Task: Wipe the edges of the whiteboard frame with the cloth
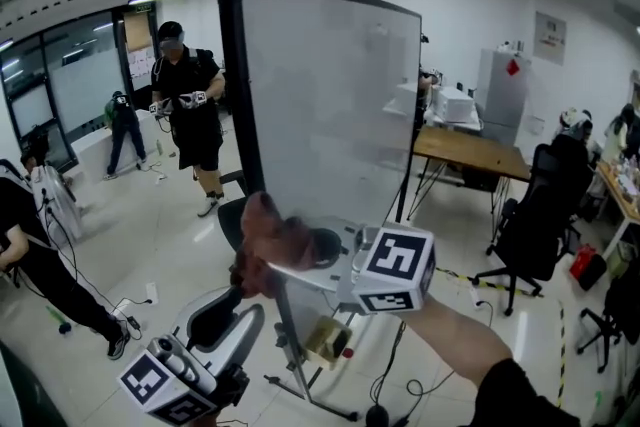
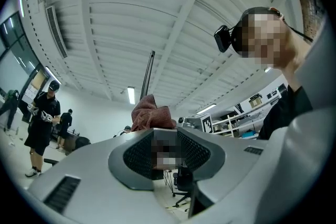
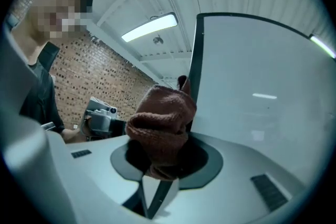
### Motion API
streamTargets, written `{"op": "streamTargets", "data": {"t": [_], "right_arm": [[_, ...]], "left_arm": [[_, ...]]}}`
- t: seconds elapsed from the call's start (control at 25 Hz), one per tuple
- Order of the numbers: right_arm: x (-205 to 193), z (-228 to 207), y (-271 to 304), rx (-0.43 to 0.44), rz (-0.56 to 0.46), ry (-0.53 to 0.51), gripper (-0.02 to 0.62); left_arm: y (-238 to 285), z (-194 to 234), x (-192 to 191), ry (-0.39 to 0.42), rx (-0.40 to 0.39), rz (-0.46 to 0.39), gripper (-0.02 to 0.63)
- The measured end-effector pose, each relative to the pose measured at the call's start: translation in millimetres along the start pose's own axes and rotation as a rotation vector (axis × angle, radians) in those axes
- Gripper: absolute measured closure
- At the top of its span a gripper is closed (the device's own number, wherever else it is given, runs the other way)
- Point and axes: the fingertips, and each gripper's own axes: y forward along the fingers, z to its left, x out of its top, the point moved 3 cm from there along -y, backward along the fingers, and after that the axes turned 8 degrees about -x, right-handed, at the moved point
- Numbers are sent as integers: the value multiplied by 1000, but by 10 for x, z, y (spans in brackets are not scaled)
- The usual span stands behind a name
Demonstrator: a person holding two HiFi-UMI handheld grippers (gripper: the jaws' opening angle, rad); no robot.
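Observation:
The whiteboard stands upright in a black frame. A reddish-brown cloth is pressed against the frame's left edge near its bottom corner. My right gripper is shut on the cloth, its marker cube just right of it. In the right gripper view the cloth bulges from the jaws of the right gripper and touches the frame. My left gripper hangs lower left, pointing up, jaws together and nothing in them. The left gripper view looks up past the left gripper at the cloth.
The whiteboard's stand legs and cables lie on the floor below. A person in black stands behind at left, another person at the far left. A wooden desk and an office chair are at right.

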Motion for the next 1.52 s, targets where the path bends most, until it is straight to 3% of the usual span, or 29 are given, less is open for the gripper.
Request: {"op": "streamTargets", "data": {"t": [0.24,0.6,0.76,0.88,1.04,1.2,1.36,1.52], "right_arm": [[33,-67,-49,67,18,61,469],[160,-72,-63,100,42,21,469],[221,-144,-51,121,44,37,465],[229,-174,-36,136,34,67,461],[170,-207,-81,134,22,89,430],[158,-220,-212,158,-33,165,410],[211,-226,-261,164,-95,213,411],[428,-201,-192,126,-99,107,461]], "left_arm": [[232,-36,152,13,-58,20,471],[421,-30,216,64,-58,34,471],[547,27,200,33,-71,49,471],[580,98,231,15,-67,13,472],[618,72,226,-71,-74,-28,491],[640,30,230,-83,-63,-43,491],[585,100,196,14,-47,-32,491],[608,81,257,60,-30,-30,491]]}}
